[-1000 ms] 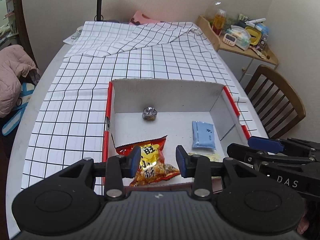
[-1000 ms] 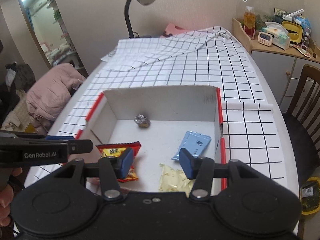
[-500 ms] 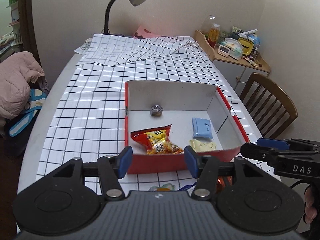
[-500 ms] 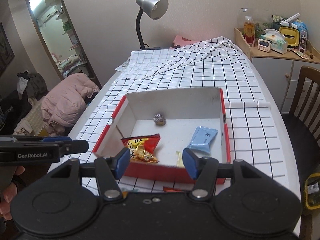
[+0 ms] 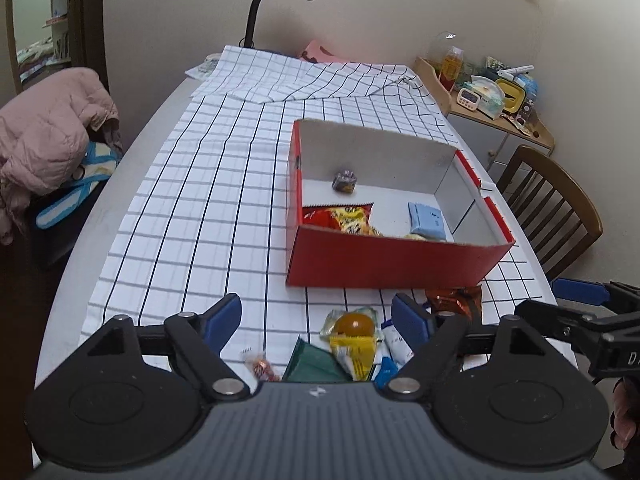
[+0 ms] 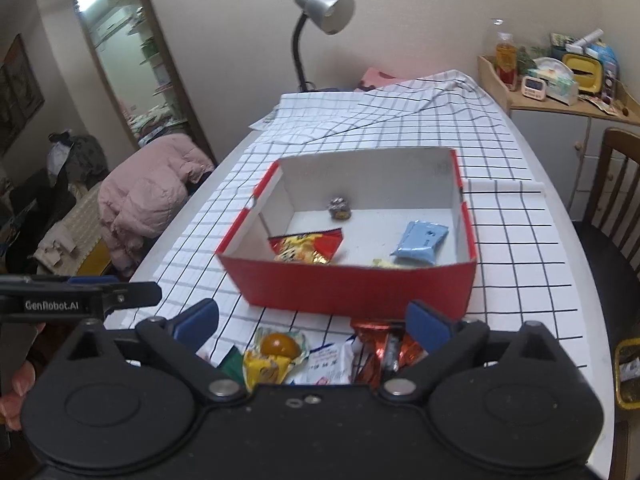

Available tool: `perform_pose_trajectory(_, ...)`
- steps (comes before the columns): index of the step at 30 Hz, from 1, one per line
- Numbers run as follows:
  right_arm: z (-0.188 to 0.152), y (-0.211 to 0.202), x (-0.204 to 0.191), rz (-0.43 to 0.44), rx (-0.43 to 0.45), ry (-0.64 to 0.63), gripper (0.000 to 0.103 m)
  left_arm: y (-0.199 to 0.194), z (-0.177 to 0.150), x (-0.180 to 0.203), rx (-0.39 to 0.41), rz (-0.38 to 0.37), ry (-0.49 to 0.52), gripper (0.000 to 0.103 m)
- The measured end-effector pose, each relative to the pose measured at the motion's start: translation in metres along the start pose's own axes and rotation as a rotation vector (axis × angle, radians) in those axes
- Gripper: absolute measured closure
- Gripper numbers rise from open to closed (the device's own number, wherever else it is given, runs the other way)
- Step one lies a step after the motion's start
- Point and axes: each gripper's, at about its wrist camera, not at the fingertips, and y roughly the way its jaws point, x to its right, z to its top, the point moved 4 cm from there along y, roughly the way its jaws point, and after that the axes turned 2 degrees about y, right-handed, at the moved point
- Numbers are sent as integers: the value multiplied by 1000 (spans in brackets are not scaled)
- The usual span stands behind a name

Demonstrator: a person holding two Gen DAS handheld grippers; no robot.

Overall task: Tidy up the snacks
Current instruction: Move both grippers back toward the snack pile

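The long desk under its white, black-gridded cloth (image 5: 208, 200) stretches away ahead of both tools. On it sits the open red cardboard box with a pale grey inside (image 5: 384, 260), just beyond the tips of the left tool (image 5: 318, 318) and straight ahead of the right tool (image 6: 314, 320). Neither tool touches it.

Left tool: jaws have just been opening, now spread wide, nothing clamped. Between and just under its blue pads lies the loose pile on the cloth, near side of the box: a clear packet with an orange ball over a yellow label (image 5: 354, 334), a dark green wrapper (image 5: 314, 364) nearer the tool body, a small red-and-white sweet (image 5: 260, 366) toward the left pad.

Right tool: jaws also just opened, released and wide, gripping nothing. The same orange-ball packet (image 6: 278, 350) lies inside its left pad, a white printed sachet (image 6: 330, 362) mid-gap, and a shiny red-brown foil wrapper (image 6: 378, 346) by its right pad.

Inside the box, beyond both tools: a red-and-yellow crisp bag (image 6: 308, 246) at the near left, a light blue flat packet (image 6: 420, 242) at the right, a pale yellow packet (image 6: 384, 263) peeking over the near wall, and a small dark foil-wrapped sweet (image 6: 340, 209) by the far wall.
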Motion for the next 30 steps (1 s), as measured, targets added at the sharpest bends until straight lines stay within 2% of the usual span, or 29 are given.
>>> perform_pose_trajectory(4, -18, 4, -9, -1, -20, -47, 0, 5, -17, -10, -40, -53, -55, 15)
perform_pose_trajectory(6, -28, 8, -13, -12, -31, -75, 0, 10, -25, -14, -60, -56, -77, 12)
perform_pose_trajectory(16, -79, 32, -24, -9, -105, -144, 0, 35, -53, -33, -119, 56, -96, 11)
perform_pose_trajectory(21, -91, 45, -31, 12, -138, -190, 4, 49, -61, -41, -155, 88, -101, 11)
perform_pose_trajectory(25, -96, 55, -35, 85, -179, -164, 6, 60, -65, -45, -176, 103, -97, 11)
perform_pose_trajectory(29, -98, 66, -38, 77, -205, -199, 6, 73, -69, -50, -203, 120, -104, 11)
perform_pose_trajectory(30, -99, 70, -38, 78, -213, -207, 10, 76, -70, -51, -209, 126, -105, 11)
